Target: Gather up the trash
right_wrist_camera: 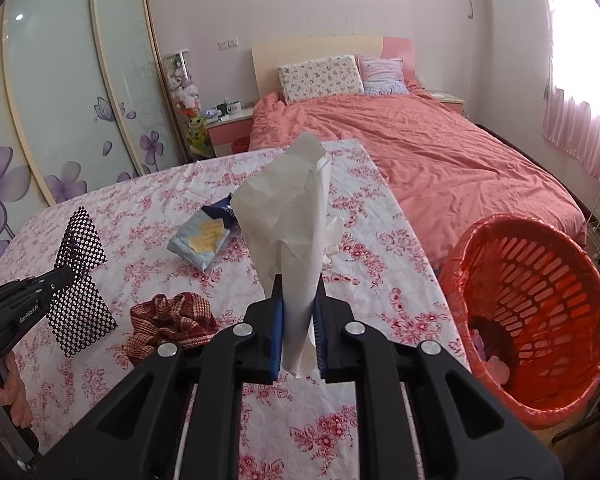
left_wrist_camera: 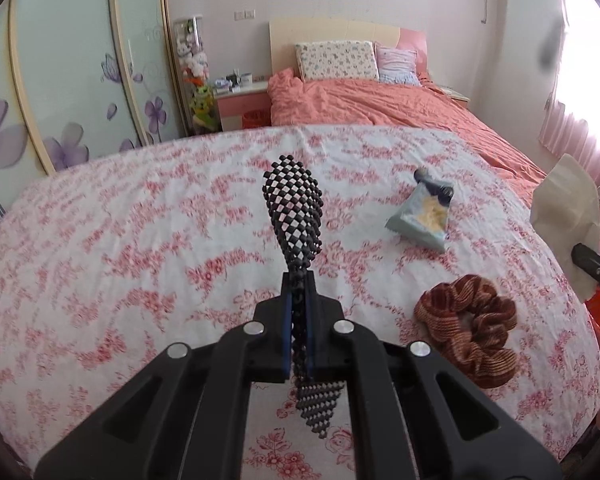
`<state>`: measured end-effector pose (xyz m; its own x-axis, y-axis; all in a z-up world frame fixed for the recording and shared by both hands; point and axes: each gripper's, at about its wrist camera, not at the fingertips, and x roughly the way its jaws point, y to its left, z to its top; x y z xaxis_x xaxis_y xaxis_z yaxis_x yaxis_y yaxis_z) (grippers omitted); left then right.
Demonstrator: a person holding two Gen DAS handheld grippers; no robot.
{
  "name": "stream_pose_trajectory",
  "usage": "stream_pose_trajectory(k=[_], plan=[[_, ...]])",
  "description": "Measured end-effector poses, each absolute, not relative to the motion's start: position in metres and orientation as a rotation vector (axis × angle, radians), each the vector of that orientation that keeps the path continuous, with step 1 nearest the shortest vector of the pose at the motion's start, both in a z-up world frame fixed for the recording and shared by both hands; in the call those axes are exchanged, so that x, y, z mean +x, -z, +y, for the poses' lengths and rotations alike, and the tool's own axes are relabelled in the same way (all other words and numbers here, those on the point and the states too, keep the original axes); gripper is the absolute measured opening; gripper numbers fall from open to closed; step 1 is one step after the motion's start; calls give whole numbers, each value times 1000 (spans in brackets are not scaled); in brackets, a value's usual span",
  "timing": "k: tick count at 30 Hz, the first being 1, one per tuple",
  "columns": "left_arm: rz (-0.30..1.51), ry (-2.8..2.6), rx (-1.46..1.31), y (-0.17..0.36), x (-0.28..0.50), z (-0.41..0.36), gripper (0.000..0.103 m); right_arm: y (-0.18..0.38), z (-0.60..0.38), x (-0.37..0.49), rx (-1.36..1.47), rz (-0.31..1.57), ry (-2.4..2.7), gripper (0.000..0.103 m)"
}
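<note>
Pink-flowered white cloth [left_wrist_camera: 140, 240] covers the table, with a salmon bed [right_wrist_camera: 440, 160] behind. Both jaws of the left gripper [left_wrist_camera: 298, 292] are closed on a black-and-white checkered mesh strip [left_wrist_camera: 294, 204], which stands up beyond them. To their right lie a pale blue torn snack wrapper [left_wrist_camera: 420, 216] and a brown striped fabric scrunchie [left_wrist_camera: 468, 324]. The right gripper [right_wrist_camera: 300, 312] clamps a crumpled white paper sheet [right_wrist_camera: 288, 208]; right of its jaws tilts a red plastic slotted basket [right_wrist_camera: 540, 320].
</note>
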<state>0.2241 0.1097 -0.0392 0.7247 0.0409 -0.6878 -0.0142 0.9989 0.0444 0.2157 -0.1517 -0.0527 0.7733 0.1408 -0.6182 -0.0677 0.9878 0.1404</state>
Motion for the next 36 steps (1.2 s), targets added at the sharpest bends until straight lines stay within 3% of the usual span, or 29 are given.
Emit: stream_pose_trajectory(k=[19,36], plan=[[652,26,131,-17,198,30,6,18,-186,174,134,577,-50,13],[611,184,184,-34,192,-67,6,15,-249,154,192,544,51,13]])
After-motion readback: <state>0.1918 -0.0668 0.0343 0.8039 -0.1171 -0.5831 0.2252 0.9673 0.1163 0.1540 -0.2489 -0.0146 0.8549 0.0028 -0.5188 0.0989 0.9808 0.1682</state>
